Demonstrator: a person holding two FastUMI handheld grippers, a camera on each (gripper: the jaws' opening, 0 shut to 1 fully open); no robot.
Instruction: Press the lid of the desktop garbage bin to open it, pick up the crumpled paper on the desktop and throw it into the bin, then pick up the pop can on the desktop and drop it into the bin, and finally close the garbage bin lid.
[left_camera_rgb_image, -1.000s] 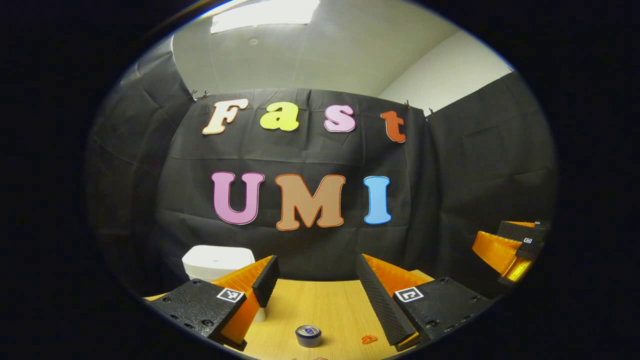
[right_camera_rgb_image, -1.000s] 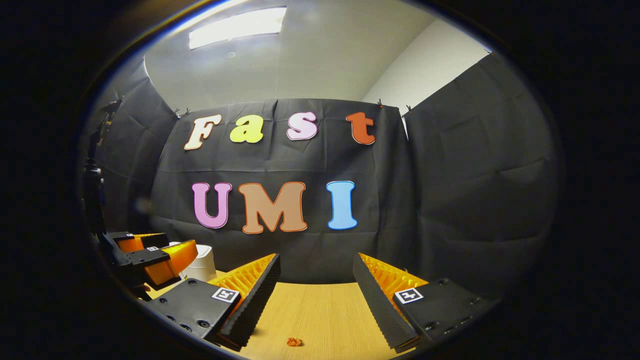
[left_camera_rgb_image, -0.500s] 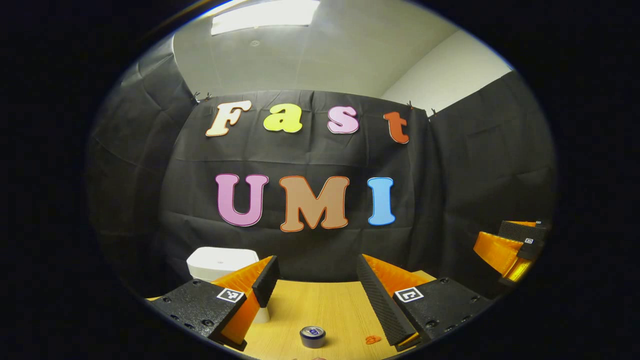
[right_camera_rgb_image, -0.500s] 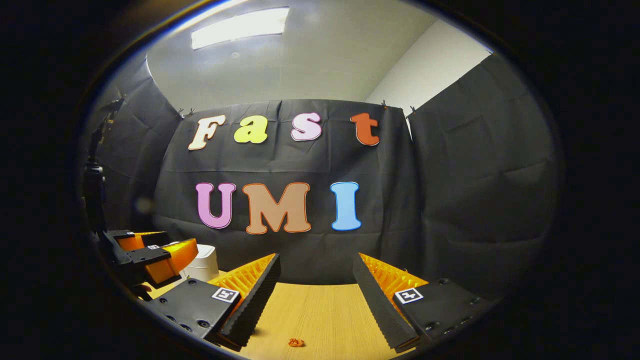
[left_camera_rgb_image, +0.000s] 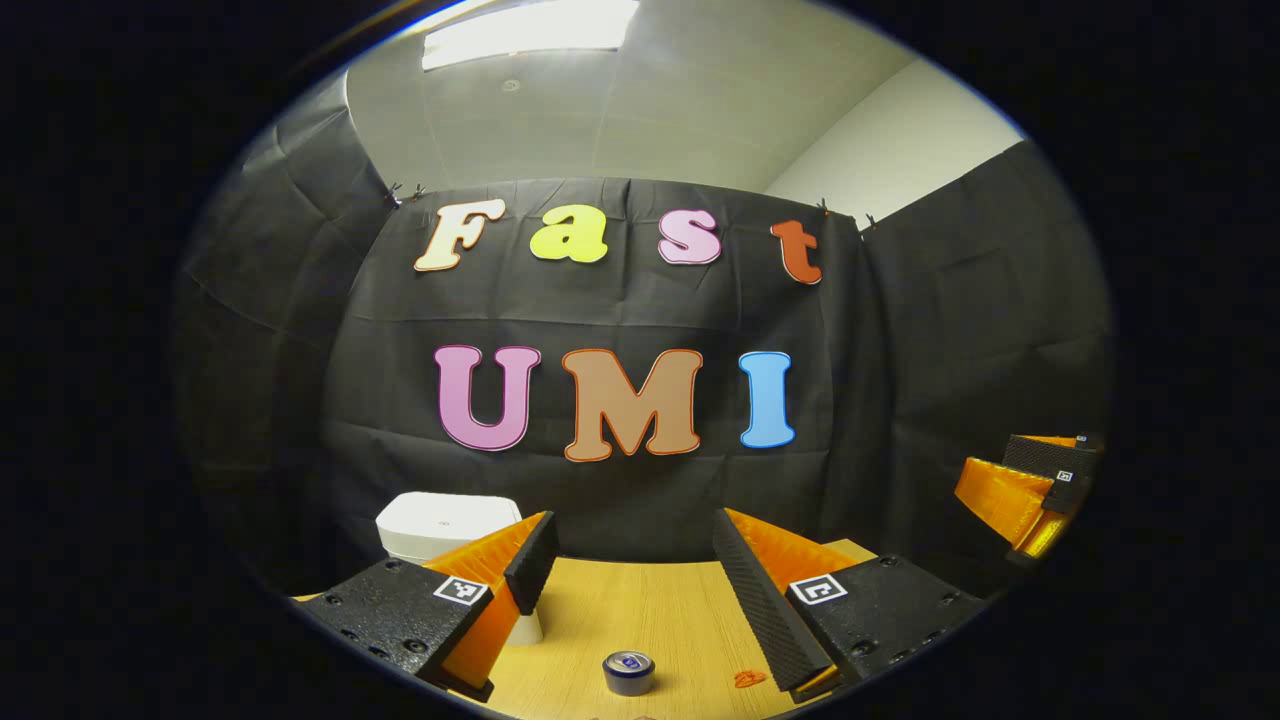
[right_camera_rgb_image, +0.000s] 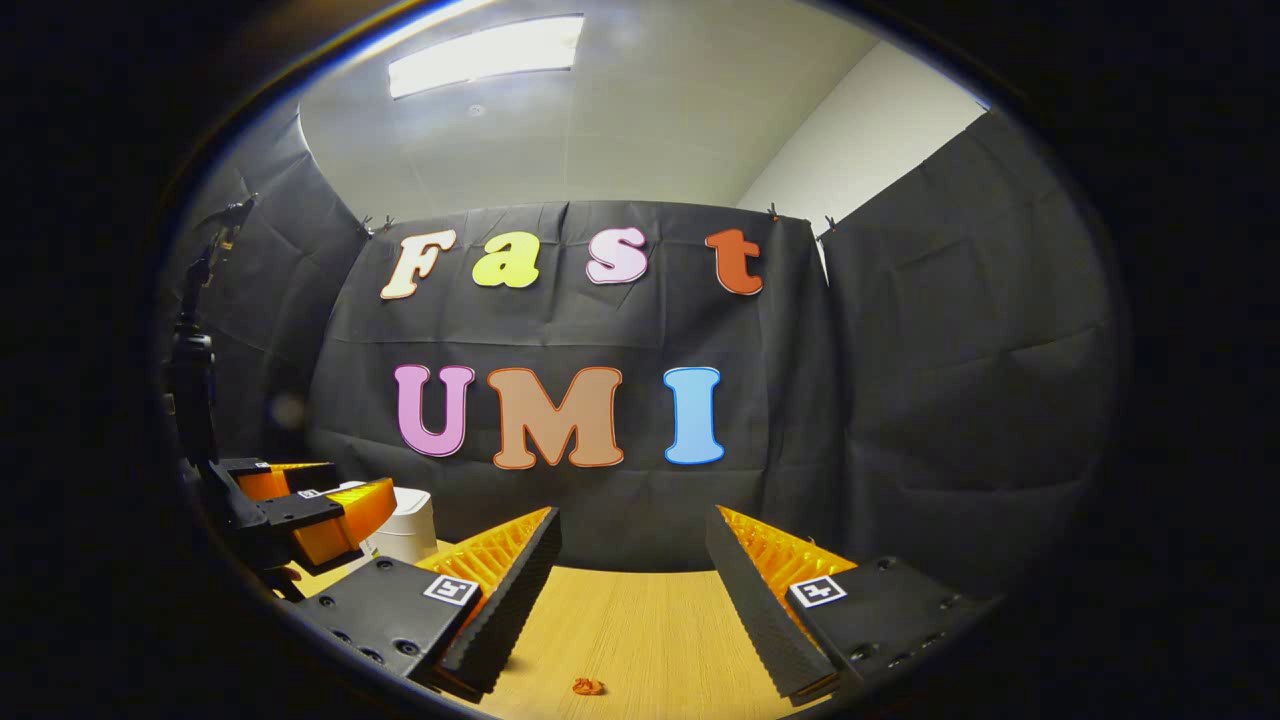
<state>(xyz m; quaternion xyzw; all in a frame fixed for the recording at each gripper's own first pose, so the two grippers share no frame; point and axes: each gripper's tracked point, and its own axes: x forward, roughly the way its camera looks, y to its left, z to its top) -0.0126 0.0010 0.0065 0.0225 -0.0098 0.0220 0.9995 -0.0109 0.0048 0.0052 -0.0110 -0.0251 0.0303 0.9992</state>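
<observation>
White garbage bin (left_camera_rgb_image: 447, 520), lid down, sits lower left in the left gripper view, just behind the left gripper (left_camera_rgb_image: 635, 575)'s near finger. Left jaws gape empty; right gripper (right_camera_rgb_image: 632, 580) likewise. Left hand looks nearer for the lid press; pop can (left_camera_rgb_image: 628, 672) stands upright at bottom centre on the bench (left_camera_rgb_image: 640, 610).

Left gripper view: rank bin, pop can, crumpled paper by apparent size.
1. bin, partly hidden behind a finger
2. pop can
3. crumpled paper, smallest

The bin sits farther back yet looks largest.

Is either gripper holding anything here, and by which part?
Nothing is held. The left gripper and right gripper are both open, above the table.
</observation>
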